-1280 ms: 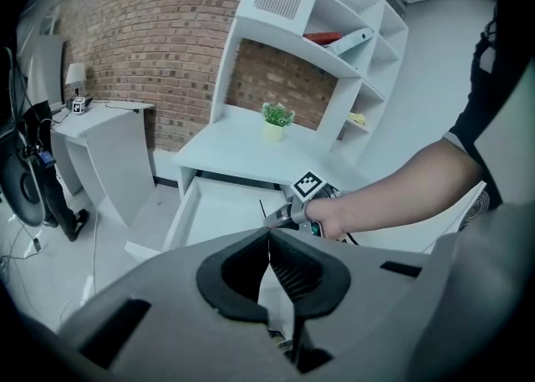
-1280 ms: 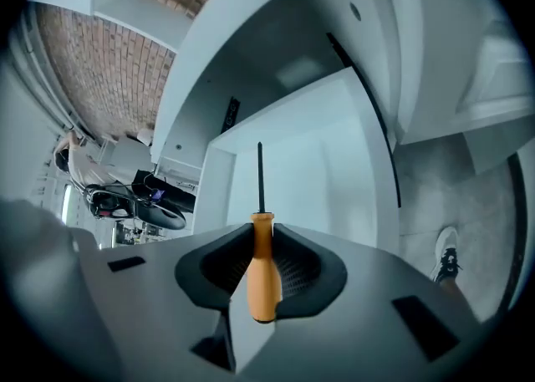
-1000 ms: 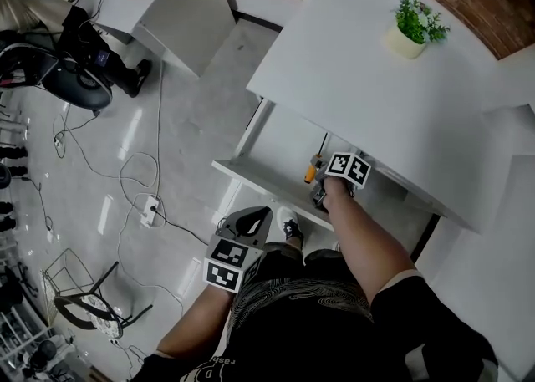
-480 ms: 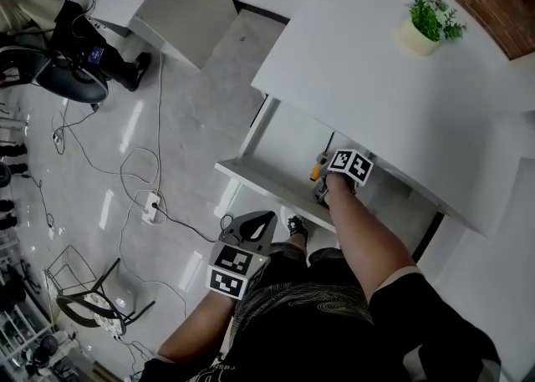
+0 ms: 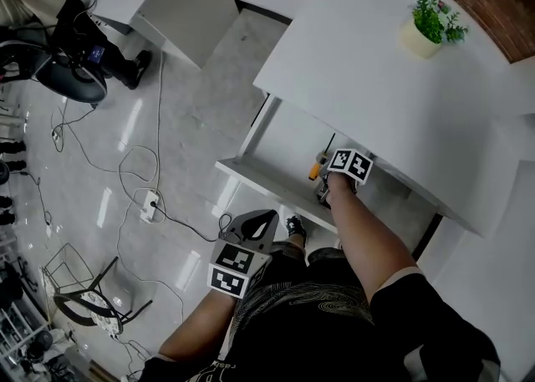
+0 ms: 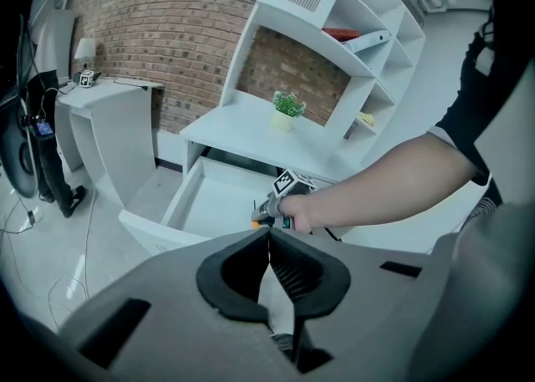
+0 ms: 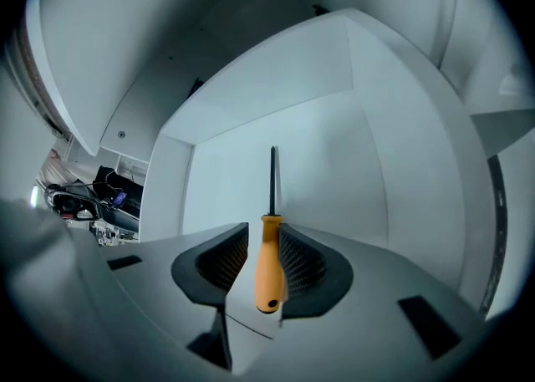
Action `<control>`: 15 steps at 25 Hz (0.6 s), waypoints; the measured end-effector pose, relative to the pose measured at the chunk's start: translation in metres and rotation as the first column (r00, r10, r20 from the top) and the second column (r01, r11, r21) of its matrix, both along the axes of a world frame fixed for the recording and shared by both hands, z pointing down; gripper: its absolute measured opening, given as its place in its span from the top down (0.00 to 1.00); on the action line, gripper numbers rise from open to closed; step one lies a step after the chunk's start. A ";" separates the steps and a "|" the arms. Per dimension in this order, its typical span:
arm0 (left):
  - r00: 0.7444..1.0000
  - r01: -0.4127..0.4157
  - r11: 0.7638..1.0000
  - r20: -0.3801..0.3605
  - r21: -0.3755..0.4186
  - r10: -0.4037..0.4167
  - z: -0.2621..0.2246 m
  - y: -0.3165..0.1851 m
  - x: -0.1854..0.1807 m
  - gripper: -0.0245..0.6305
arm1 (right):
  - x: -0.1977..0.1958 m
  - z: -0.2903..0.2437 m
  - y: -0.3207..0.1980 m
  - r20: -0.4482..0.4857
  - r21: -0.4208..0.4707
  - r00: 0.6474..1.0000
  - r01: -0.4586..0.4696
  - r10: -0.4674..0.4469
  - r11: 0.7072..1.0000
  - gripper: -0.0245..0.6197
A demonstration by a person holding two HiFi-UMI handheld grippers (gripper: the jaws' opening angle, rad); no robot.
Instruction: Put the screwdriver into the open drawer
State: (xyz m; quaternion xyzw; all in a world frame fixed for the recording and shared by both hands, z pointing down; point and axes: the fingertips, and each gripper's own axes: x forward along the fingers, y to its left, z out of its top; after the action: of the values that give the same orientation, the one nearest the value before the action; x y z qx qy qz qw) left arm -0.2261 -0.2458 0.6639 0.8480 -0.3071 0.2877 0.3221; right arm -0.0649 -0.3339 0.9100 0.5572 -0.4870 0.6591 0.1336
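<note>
The screwdriver (image 7: 269, 263) has an orange handle and a dark shaft that points away from me, over the white floor of the open drawer (image 7: 318, 146). Its handle lies between the jaws of my right gripper (image 7: 266, 234), which have just been opening; a thin gap shows beside the left pad, so it is open. In the head view the right gripper (image 5: 322, 186) reaches down into the drawer (image 5: 276, 150), with the screwdriver (image 5: 314, 168) at its tip. My left gripper (image 5: 251, 226) hangs in front of the drawer, above my lap. Its pads (image 6: 288, 267) meet, shut on nothing.
The drawer slides out from under a white desk (image 5: 376, 79) that carries a small potted plant (image 5: 430, 25). Shelves rise behind the desk (image 6: 334, 29). On the floor to the left lie cables and a power strip (image 5: 150, 205); an office chair (image 5: 58, 63) stands further left.
The right gripper has sunk slightly into the drawer with the screwdriver at its tip. The left gripper has stayed in place.
</note>
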 end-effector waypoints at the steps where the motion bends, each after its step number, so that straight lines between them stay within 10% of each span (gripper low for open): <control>1: 1.000 0.000 1.000 -0.003 0.003 0.000 -0.002 0.000 0.001 0.93 | 0.000 -0.002 0.001 -0.002 0.000 1.000 0.008 -0.008 1.000 0.78; 15: 0.999 -0.009 0.997 -0.047 0.081 0.013 -0.039 -0.001 0.018 0.93 | -0.008 -0.076 0.009 0.054 0.089 0.994 0.087 -0.092 0.992 0.77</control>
State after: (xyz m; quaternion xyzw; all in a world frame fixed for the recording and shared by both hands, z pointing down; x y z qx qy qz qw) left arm -0.2080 -0.2465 0.6247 0.8687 -0.3061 0.2566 0.2930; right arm -0.0726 -0.3247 0.8344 0.5207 -0.5433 0.6467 0.1243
